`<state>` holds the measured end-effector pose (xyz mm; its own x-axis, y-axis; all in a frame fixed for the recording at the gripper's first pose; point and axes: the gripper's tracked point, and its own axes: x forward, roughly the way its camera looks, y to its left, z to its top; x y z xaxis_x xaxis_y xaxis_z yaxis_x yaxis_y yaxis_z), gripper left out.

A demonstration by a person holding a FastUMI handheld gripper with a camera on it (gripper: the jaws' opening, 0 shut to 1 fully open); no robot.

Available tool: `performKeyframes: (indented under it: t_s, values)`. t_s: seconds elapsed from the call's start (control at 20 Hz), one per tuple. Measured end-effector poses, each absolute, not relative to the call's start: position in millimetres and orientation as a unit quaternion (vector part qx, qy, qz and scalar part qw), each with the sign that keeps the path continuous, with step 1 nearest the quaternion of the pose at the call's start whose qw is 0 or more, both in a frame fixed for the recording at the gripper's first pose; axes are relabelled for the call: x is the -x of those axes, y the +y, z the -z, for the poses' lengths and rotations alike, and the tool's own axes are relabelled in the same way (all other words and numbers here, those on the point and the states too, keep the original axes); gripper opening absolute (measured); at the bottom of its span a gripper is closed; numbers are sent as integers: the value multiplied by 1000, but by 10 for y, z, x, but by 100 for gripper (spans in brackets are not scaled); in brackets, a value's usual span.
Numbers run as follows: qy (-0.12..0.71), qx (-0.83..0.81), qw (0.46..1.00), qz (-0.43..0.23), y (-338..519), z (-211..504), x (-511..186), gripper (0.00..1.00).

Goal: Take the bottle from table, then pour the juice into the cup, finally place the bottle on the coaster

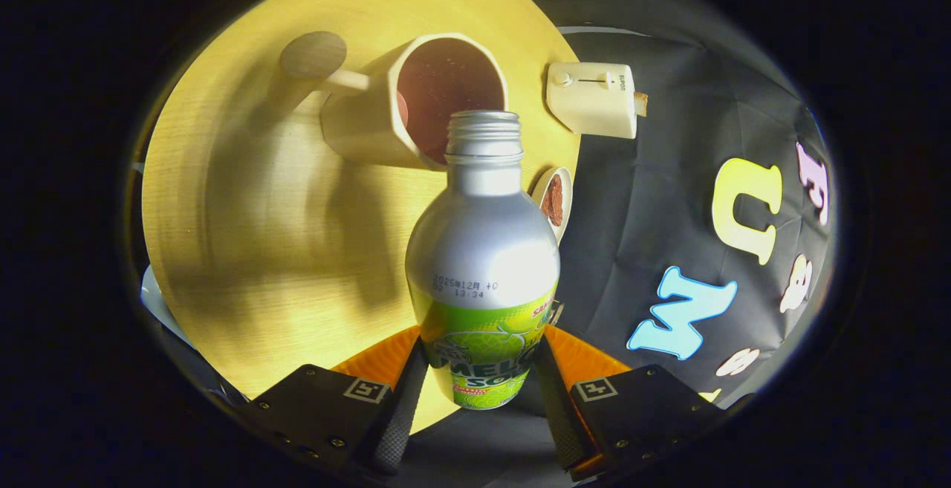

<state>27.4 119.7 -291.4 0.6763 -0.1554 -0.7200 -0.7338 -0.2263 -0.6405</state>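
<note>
A silver bottle [483, 250] with a green label and no cap sits between my fingers [397, 414], and my gripper [483, 362] is shut on its lower body. The whole scene looks rolled sideways, with the bottle's open neck right at the rim of a cream mug [364, 120] whose inside is dark red. The mug stands on the yellow wooden table [238, 235], handle towards a round brown coaster [312, 56] beyond it. No stream of juice is visible at the neck.
A cream toaster [594, 98] sits at the table's edge beyond the mug. A small white dish [554, 202] holding something brown lies beside the bottle's shoulder. The black cloth wall is past that edge.
</note>
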Motion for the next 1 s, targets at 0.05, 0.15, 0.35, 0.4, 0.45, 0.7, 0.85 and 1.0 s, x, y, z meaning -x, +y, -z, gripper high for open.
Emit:
performKeyframes:
  t_s: [0.05,0.15,0.35,0.4,0.45,0.7,0.85,1.0]
  values:
    - [301,742,537,-266,1205,2908,-275,76]
    - [303,750,525,-265,1203,2909,-295,76]
    - [298,767,504,-263,1217,2901,-376,76]
    - [297,771,499,-263,1227,2908,-402,76]
    - [295,776,493,-262,1239,2900,-433,76]
    - [290,792,467,-264,1287,2850,-527,76]
    - [290,802,451,-263,1298,2806,-549,76]
    - [284,811,437,-265,1362,2752,-563,76]
